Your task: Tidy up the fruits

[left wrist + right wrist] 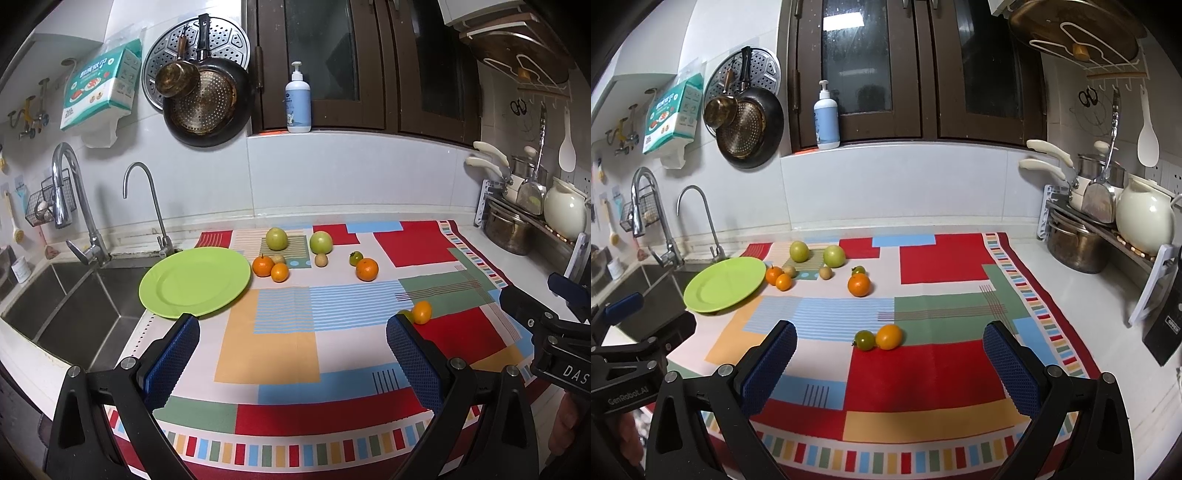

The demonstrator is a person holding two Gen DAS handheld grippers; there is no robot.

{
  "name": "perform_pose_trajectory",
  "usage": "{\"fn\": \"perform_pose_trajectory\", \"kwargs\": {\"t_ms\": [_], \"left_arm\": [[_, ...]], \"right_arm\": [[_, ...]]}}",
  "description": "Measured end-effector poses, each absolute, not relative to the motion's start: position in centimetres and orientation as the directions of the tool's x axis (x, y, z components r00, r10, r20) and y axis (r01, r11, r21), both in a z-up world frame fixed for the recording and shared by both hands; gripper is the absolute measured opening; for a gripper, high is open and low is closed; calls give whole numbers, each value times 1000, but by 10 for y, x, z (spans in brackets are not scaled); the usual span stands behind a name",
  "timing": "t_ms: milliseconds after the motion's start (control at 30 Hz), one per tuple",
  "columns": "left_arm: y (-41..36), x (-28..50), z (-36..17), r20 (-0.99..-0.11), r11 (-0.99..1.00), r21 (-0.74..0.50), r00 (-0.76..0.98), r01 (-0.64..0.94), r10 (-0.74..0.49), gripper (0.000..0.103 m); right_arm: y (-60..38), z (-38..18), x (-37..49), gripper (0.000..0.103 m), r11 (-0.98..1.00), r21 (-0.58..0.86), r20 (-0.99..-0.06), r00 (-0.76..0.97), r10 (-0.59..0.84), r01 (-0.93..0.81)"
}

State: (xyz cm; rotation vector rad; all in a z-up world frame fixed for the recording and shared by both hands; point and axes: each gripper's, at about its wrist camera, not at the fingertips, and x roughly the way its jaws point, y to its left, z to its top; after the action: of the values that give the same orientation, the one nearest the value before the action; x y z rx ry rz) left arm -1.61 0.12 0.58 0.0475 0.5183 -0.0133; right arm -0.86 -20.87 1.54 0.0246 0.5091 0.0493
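A green plate [184, 295] [713, 295] lies empty at the cloth's left edge by the sink. Beyond it sit two green apples [277, 238] [320, 242], two small oranges [262, 266] [279, 272], two small tan fruits [321, 260], a green tomato [356, 257] and a bigger orange [366, 269] [859, 284]. Nearer, a yellow-orange fruit [888, 336] [422, 312] touches a green tomato [864, 339]. My left gripper [291, 347] is open and empty above the cloth. My right gripper [890, 354] is open and empty, just short of that near pair.
A patterned cloth [280, 354] covers the counter. A steel sink [66, 310] with two taps lies left. A dish rack with pots and a white kettle [1145, 218] stands at the right. A pump bottle [297, 103] is on the sill.
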Motion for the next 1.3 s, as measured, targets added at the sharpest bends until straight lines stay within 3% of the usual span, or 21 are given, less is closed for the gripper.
{"fn": "perform_pose_trajectory", "kwargs": {"t_ms": [1300], "left_arm": [[-7, -12, 6, -500, 998, 40, 866, 45, -19, 103]], "right_arm": [[-211, 15, -9, 102, 998, 38, -481, 875, 55, -42]]}}
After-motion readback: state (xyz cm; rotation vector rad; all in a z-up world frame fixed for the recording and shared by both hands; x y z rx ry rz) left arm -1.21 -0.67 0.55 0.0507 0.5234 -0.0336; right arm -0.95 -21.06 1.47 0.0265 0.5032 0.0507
